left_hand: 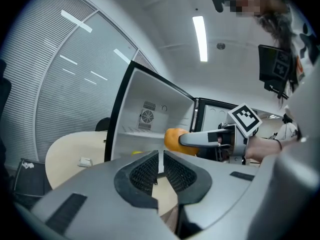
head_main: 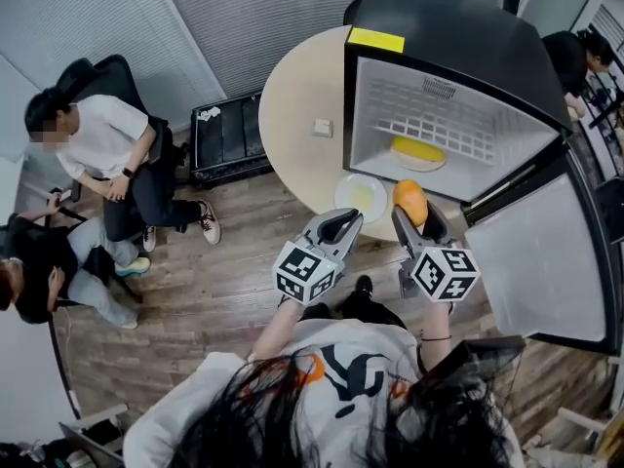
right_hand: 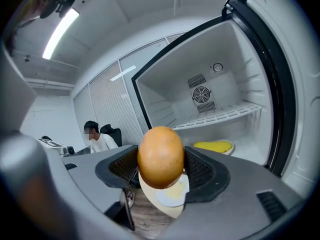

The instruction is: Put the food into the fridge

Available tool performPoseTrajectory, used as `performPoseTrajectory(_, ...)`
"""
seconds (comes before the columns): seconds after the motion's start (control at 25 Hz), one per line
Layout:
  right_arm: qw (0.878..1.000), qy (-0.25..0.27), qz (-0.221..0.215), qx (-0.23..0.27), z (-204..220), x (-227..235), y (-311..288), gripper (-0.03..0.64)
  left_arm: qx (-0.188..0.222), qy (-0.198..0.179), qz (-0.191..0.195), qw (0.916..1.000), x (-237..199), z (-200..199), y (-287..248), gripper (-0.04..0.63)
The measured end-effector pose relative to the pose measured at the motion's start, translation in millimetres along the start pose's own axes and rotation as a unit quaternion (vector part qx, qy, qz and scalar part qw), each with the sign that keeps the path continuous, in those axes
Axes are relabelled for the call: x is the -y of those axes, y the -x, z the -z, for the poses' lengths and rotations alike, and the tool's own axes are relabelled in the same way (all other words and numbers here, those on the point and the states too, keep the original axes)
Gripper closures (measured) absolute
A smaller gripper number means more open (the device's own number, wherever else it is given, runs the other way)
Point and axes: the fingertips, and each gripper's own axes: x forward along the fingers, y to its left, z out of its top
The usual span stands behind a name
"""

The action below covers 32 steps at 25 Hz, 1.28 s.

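Right gripper [right_hand: 161, 168]: jaws closed on the orange [right_hand: 161, 156], one pad against each side. The orange is clear of every surface and sits at the front edge of the open fridge [head_main: 439, 27], above the rim of the table [head_main: 292, 96]. The views do not show whether it has passed the opening.

Left gripper [left_hand: 160, 170]: jaws drawn almost together, with a thin slit between the pads and nothing in it. It is held just beside the right gripper, on the person's left, and also points at the fridge.

Fridge: it stands on the round table with the door [head_main: 541, 252] swung wide to the person's right. A wire shelf [head_main: 439, 133] spans the upper part of the compartment. Below the shelf, on the compartment floor, a dish [head_main: 419, 162] carries yellow food [head_main: 417, 149].

Table: a plate [head_main: 343, 185] lies at the near rim, just in front of the fridge and beside the orange. A small white item [head_main: 322, 128] lies to the left of the fridge, well apart from the plate.
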Motion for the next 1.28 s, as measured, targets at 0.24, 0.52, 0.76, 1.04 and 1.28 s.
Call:
performPoseTrajectory(0.24, 1.0, 0.017, -0.024, -0.001, -29, 27, -24, 0.318, -0.007, -0.005, -0.016, 0.9998, -10, -8, -34, 0.572)
performPoseTrajectory(0.52, 0.996, 0.072, -0.044, 0.003, -68, 53, -54, 0.318, -0.007, -0.016, -0.03, 0.9994, -17, -19, -60, 0.572)
performPoseTrajectory(0.76, 0.985, 0.161, -0.063, -0.011, -96, 57, -94, 0.318, -0.005, -0.019, -0.038, 0.9991, -24, -21, -76, 0.572)
performPoseTrajectory(1.04, 0.966, 0.245, -0.075, -0.046, -114, 58, -151, 0.318, 0.002, -0.024, -0.044, 0.9987, -31, -28, -92, 0.572)
performPoseTrajectory(1.28, 0.948, 0.298, -0.086, -0.074, -121, 47, -199, 0.318, 0.003, -0.024, -0.052, 0.9983, -35, -31, -93, 0.572)
